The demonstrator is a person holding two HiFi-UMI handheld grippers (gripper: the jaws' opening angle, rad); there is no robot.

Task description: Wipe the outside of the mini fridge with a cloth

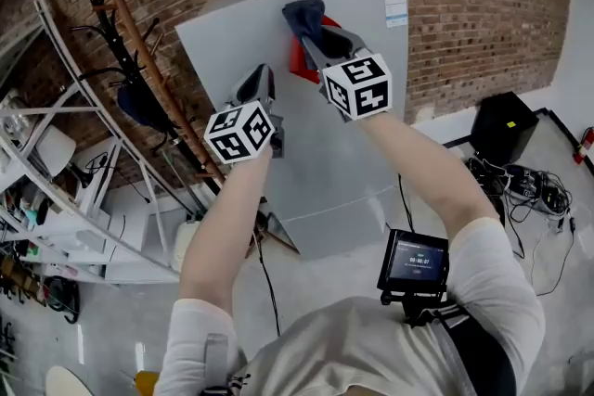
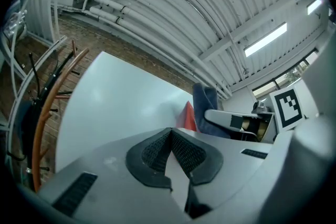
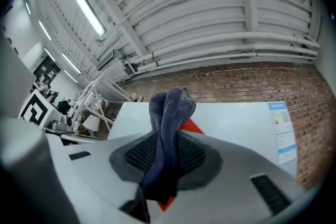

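while my right gripper [image 1: 311, 37] clamps the cloth [image 3: 167, 113] up at the fridge [image 1: 232, 42] panel, the left gripper [image 2: 170, 134] has its fingers pinched together, empty; i'd judge most wiping remains.

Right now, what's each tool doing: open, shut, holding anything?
Left tool: closed, nothing between its jaws.
Right tool: closed on the blue cloth.
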